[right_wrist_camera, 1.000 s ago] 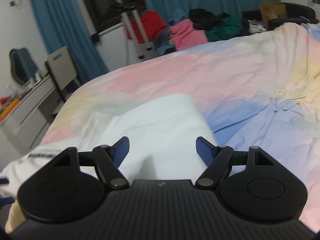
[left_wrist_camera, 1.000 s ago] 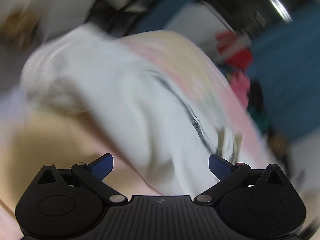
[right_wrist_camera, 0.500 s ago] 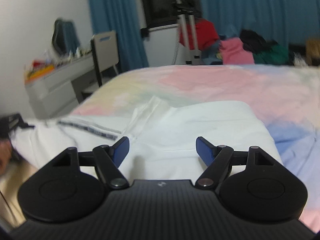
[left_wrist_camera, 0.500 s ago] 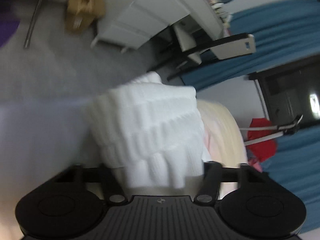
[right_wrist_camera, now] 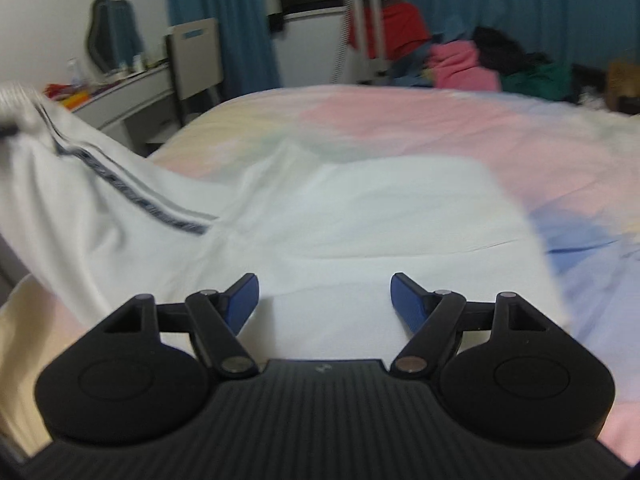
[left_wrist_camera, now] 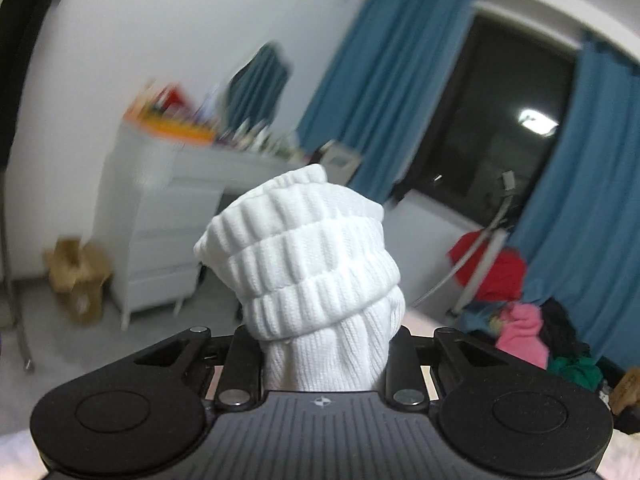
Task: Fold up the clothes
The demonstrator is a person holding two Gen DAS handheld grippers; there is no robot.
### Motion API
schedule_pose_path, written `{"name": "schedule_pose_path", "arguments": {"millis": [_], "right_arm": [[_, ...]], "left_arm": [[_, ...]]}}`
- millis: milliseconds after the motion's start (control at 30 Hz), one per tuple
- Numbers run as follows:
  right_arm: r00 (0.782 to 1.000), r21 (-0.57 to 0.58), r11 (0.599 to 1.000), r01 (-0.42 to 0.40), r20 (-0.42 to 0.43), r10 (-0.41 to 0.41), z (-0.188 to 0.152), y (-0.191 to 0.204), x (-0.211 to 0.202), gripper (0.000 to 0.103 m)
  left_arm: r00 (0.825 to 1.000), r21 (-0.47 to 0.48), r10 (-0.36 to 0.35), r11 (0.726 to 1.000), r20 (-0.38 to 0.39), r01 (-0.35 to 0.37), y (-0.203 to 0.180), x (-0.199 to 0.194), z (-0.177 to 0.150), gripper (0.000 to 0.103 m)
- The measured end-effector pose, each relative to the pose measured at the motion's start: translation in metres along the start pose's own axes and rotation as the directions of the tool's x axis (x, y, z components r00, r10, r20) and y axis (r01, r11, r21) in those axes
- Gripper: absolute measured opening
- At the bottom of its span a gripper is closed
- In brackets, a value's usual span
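Observation:
A white garment [right_wrist_camera: 360, 216] lies on the pastel bedsheet [right_wrist_camera: 440, 120]. Its left part, with a dark striped trim [right_wrist_camera: 132, 196], is lifted toward the upper left of the right wrist view. My left gripper [left_wrist_camera: 324, 360] is shut on the garment's white ribbed cuff [left_wrist_camera: 304, 256], which bunches up between the fingers and hides the fingertips. My right gripper [right_wrist_camera: 324, 304] is open and empty, low over the near part of the garment.
A white desk [left_wrist_camera: 168, 216] with clutter and a chair [right_wrist_camera: 196, 60] stand beside the bed. A pile of red, pink and green clothes [right_wrist_camera: 464, 60] lies by the blue curtains [left_wrist_camera: 384, 96]. A cardboard box [left_wrist_camera: 76, 276] sits on the floor.
My left gripper closed on the ribbed cuff and lifted it, swinging from facing the bed to facing the room. The garment's left part rose. My right gripper stayed open, shifting slightly.

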State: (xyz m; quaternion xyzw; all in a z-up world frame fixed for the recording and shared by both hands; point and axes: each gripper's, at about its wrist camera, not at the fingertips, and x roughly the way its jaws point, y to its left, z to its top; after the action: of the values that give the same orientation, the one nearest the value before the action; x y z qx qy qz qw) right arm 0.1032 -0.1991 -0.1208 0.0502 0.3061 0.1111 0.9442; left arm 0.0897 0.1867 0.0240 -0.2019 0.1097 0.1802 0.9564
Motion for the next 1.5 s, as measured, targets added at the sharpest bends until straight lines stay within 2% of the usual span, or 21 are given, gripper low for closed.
{"name": "schedule_pose_path", "arguments": {"millis": [167, 300, 433, 500, 567, 633, 700, 800, 833, 867, 900, 967, 1033, 1100, 1133, 1167, 1267, 1333, 1367, 1467, 1500], "right_arm": [[0.996, 0.164, 0.985, 0.056, 0.055, -0.066, 0.011, -0.046, -0.024, 0.075], [0.985, 0.326, 0.941, 0.097, 0.102, -0.136, 0.016, -0.093, -0.039, 0.075], [0.954, 0.502, 0.852, 0.15, 0.154, -0.258, 0.014, -0.143, -0.06, 0.075], [0.914, 0.617, 0.764, 0.189, 0.173, -0.366, 0.008, -0.166, -0.073, 0.076], [0.88, 0.7, 0.678, 0.225, 0.153, -0.45, 0.002, -0.186, -0.08, 0.077], [0.863, 0.758, 0.615, 0.219, 0.143, -0.484, -0.005, -0.202, -0.085, 0.077], [0.862, 0.786, 0.59, 0.185, 0.159, -0.481, -0.01, -0.212, -0.088, 0.077], [0.866, 0.791, 0.592, 0.154, 0.18, -0.466, -0.014, -0.217, -0.087, 0.077], [0.872, 0.792, 0.597, 0.132, 0.193, -0.449, -0.014, -0.218, -0.084, 0.077], [0.885, 0.791, 0.603, 0.104, 0.203, -0.419, -0.013, -0.221, -0.081, 0.077], [0.899, 0.79, 0.608, 0.074, 0.211, -0.384, -0.013, -0.223, -0.077, 0.077], [0.922, 0.787, 0.617, 0.019, 0.226, -0.316, -0.011, -0.224, -0.068, 0.077], [0.939, 0.78, 0.625, -0.037, 0.241, -0.246, -0.006, -0.227, -0.06, 0.077], [0.95, 0.775, 0.624, -0.1, 0.261, -0.171, -0.005, -0.224, -0.054, 0.077], [0.954, 0.769, 0.626, -0.128, 0.267, -0.133, -0.005, -0.222, -0.051, 0.077], [0.959, 0.764, 0.631, -0.135, 0.26, -0.109, -0.004, -0.218, -0.049, 0.077], [0.975, 0.755, 0.648, -0.095, 0.202, -0.093, -0.004, -0.21, -0.04, 0.077], [0.983, 0.764, 0.636, -0.105, 0.176, -0.05, -0.007, -0.208, -0.033, 0.078], [0.986, 0.77, 0.628, -0.113, 0.163, -0.022, -0.008, -0.206, -0.029, 0.078], [0.991, 0.783, 0.609, -0.125, 0.123, 0.045, -0.012, -0.201, -0.017, 0.078], [0.993, 0.783, 0.611, -0.118, 0.107, 0.054, -0.013, -0.199, -0.014, 0.078]], "left_arm": [[0.992, 0.082, -0.075, 0.994, 0.104, 0.066, -0.112, -0.029, -0.004, 0.022], [0.978, 0.159, -0.139, 0.981, 0.157, 0.114, -0.206, -0.036, -0.03, 0.021], [0.967, 0.216, -0.207, 0.961, 0.147, 0.172, -0.283, -0.047, -0.078, 0.02], [0.957, 0.303, -0.265, 0.928, 0.121, 0.219, -0.314, -0.052, -0.12, 0.02], [0.942, 0.402, -0.324, 0.877, 0.088, 0.264, -0.343, -0.057, -0.169, 0.02], [0.932, 0.519, -0.36, 0.802, 0.026, 0.295, -0.366, -0.06, -0.222, 0.02], [0.925, 0.631, -0.375, 0.703, -0.062, 0.327, -0.383, -0.058, -0.273, 0.02], [0.914, 0.765, -0.343, 0.522, -0.217, 0.377, -0.402, -0.049, -0.336, 0.024], [0.911, 0.783, -0.339, 0.489, -0.234, 0.384, -0.404, -0.048, -0.348, 0.025], [0.911, 0.799, -0.348, 0.47, -0.223, 0.375, -0.404, -0.049, -0.355, 0.026], [0.913, 0.805, -0.353, 0.469, -0.205, 0.362, -0.405, -0.051, -0.357, 0.03], [0.913, 0.792, -0.338, 0.481, -0.228, 0.376, -0.408, -0.047, -0.351, 0.049], [0.912, 0.772, -0.317, 0.498, -0.261, 0.394, -0.401, -0.038, -0.341, 0.086], [0.902, 0.754, -0.308, 0.501, -0.302, 0.424, -0.389, -0.033, -0.331, 0.098], [0.892, 0.75, -0.304, 0.487, -0.334, 0.447, -0.384, -0.031, -0.326, 0.098], [0.891, 0.751, -0.3, 0.483, -0.342, 0.451, -0.354, -0.029, -0.311, 0.098], [0.889, 0.758, -0.284, 0.466, -0.36, 0.456, -0.309, -0.024, -0.284, 0.1], [0.888, 0.762, -0.282, 0.458, -0.364, 0.458, -0.284, -0.029, -0.27, 0.101], [0.894, 0.77, -0.273, 0.457, -0.356, 0.446, -0.273, -0.032, -0.264, 0.101], [0.917, 0.778, -0.231, 0.486, -0.326, 0.399, -0.236, -0.047, -0.247, 0.101], [0.925, 0.772, -0.209, 0.51, -0.317, 0.379, -0.225, -0.046, -0.24, 0.102]]}}
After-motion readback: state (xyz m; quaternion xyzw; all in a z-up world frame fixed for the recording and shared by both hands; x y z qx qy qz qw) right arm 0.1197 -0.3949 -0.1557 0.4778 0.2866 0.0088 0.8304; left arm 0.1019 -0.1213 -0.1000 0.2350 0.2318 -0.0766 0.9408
